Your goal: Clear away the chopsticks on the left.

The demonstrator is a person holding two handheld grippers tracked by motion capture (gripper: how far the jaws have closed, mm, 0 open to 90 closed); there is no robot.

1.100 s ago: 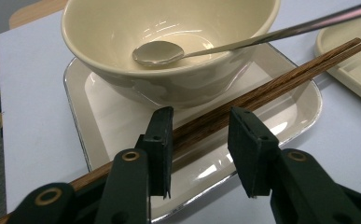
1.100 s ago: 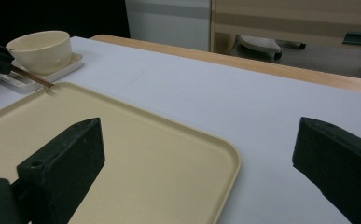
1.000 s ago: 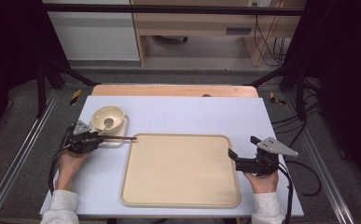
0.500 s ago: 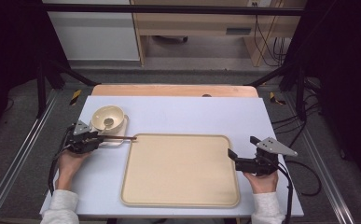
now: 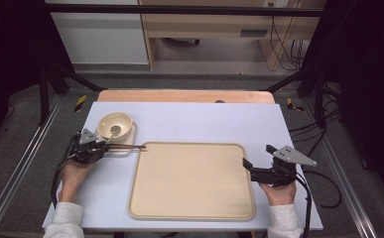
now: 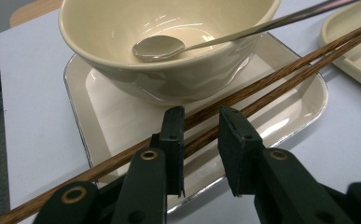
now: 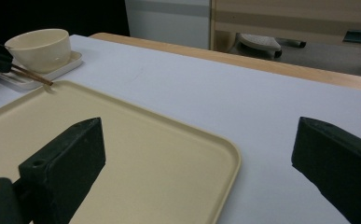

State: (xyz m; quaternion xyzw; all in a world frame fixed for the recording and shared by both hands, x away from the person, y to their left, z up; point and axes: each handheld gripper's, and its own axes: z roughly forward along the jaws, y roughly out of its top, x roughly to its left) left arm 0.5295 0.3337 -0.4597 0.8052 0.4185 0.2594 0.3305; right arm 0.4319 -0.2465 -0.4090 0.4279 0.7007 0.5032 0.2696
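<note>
Left hand-held gripper [image 6: 201, 135] sits at the near-left part of the bench [image 5: 189, 119], its jaws straddling the pair of wooden chopsticks [image 6: 271, 77]; the jaws have just been closing, with the chopsticks between them. A narrow gap seems to remain on at least one side, so the pads probably do not press yet: read as open around the sticks, not a firm grip. The chopsticks lie side by side across the small cream dish [image 6: 304, 100], handle ends toward the hand, tips reaching out over the dish's rim toward the big tray [image 5: 189, 181], likely so they can be pinched mid-length and lifted clear. The dish carries a cream bowl [image 6: 122, 56]; inside the bowl rests a metal spoon [image 6: 159, 46], head on the bottom, handle leaning out over the rim. No food visible in bowl or dish. The tray, mid-bench toward the near edge, holds nothing. Right hand-held gripper [image 5: 249, 167] waits at the tray's right edge, jaws wide apart, holding nothing, presumably ready to steady the tray.
</note>
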